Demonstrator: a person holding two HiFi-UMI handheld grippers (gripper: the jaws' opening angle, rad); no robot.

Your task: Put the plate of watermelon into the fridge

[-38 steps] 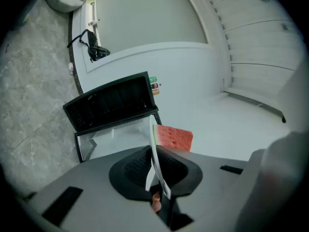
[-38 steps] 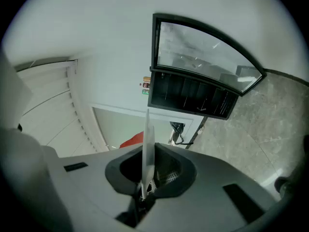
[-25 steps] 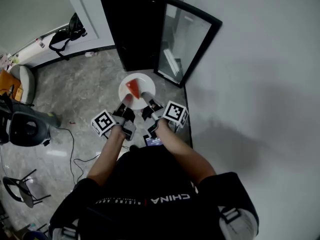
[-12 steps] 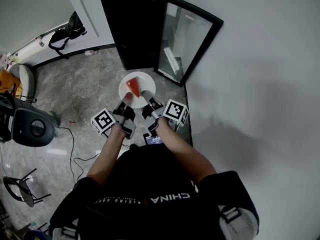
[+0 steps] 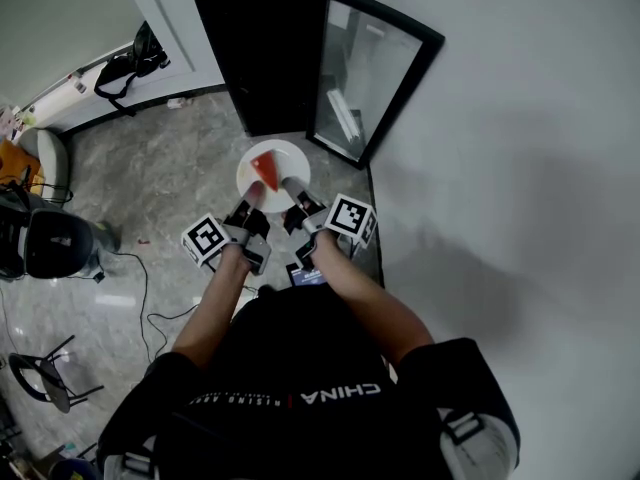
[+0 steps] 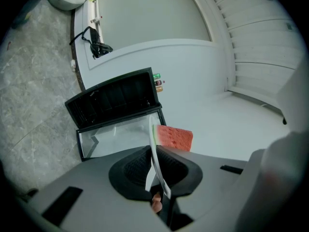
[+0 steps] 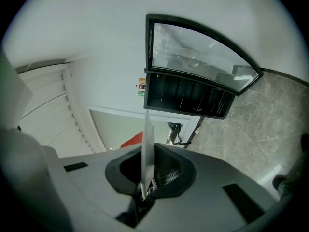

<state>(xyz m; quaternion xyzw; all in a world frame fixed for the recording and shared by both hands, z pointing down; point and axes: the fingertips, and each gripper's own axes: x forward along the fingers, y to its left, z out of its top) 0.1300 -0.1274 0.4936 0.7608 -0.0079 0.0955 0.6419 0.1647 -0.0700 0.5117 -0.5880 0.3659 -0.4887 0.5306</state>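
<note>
A white plate (image 5: 272, 173) with a red watermelon wedge (image 5: 265, 171) hangs level above the floor, just in front of the black fridge (image 5: 265, 48). The fridge's glass door (image 5: 365, 78) stands swung open to the right. My left gripper (image 5: 252, 200) is shut on the plate's near left rim, and my right gripper (image 5: 293, 190) is shut on its near right rim. In the left gripper view the plate (image 6: 155, 153) shows edge-on between the jaws, with the watermelon (image 6: 175, 137) beyond it. The right gripper view has the plate's edge (image 7: 147, 149) pinched likewise, facing the fridge (image 7: 188, 98).
A white wall (image 5: 520, 168) runs close along the right, behind the open door. A black bag (image 5: 140, 53) lies on a white ledge at the back left. Cables (image 5: 150, 298) trail over the marble floor, beside a dark round seat (image 5: 55, 246) at the left.
</note>
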